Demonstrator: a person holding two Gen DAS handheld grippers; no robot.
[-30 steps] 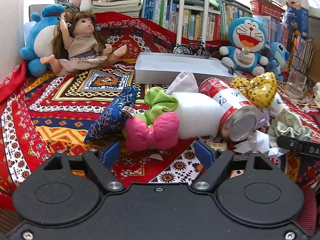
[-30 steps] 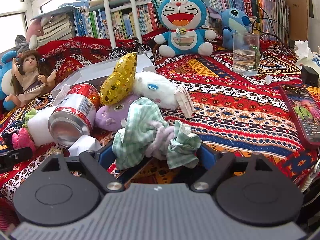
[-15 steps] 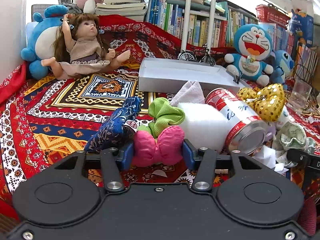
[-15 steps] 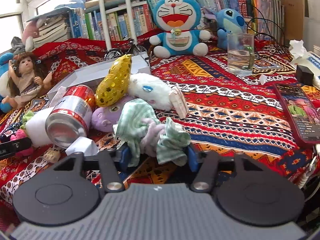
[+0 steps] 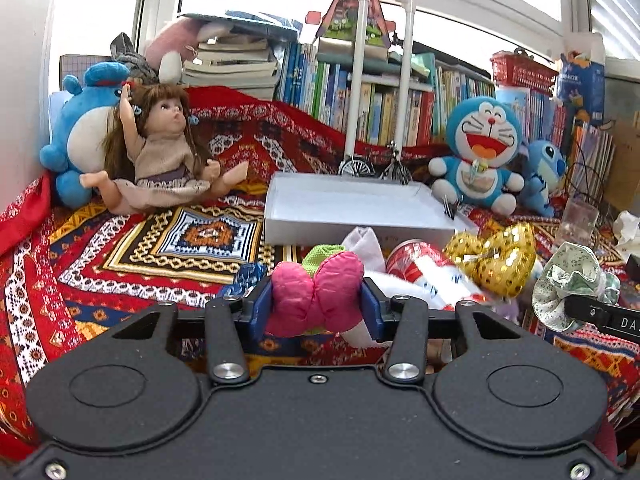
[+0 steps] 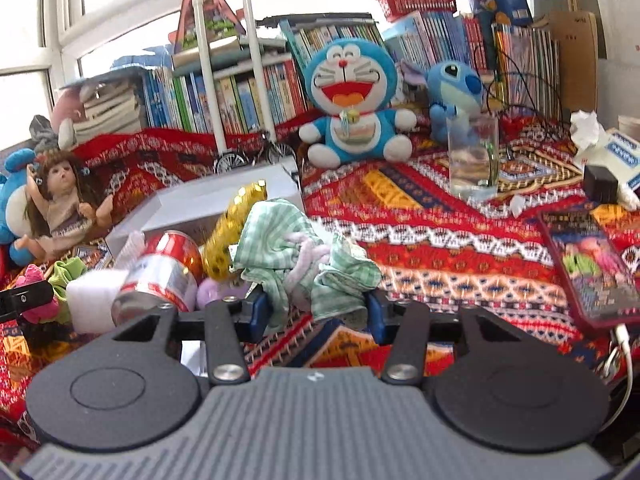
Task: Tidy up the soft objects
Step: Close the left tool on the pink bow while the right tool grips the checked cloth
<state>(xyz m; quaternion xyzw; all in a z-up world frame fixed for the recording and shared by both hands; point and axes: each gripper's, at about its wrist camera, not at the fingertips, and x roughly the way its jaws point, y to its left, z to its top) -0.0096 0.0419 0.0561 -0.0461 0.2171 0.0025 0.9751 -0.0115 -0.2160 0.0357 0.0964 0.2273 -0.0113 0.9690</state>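
Left gripper (image 5: 318, 306): fingers clamp the pink bow (image 5: 316, 294). Right gripper (image 6: 318, 314): fingers clamp the green checked cloth (image 6: 296, 256). White box (image 5: 352, 208) behind.

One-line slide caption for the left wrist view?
Left gripper clamps a pink bow-shaped plush above the patterned cloth, white box just behind.

Glass (image 6: 473, 157), phone (image 6: 591, 260), perhaps tin can (image 6: 160, 276)
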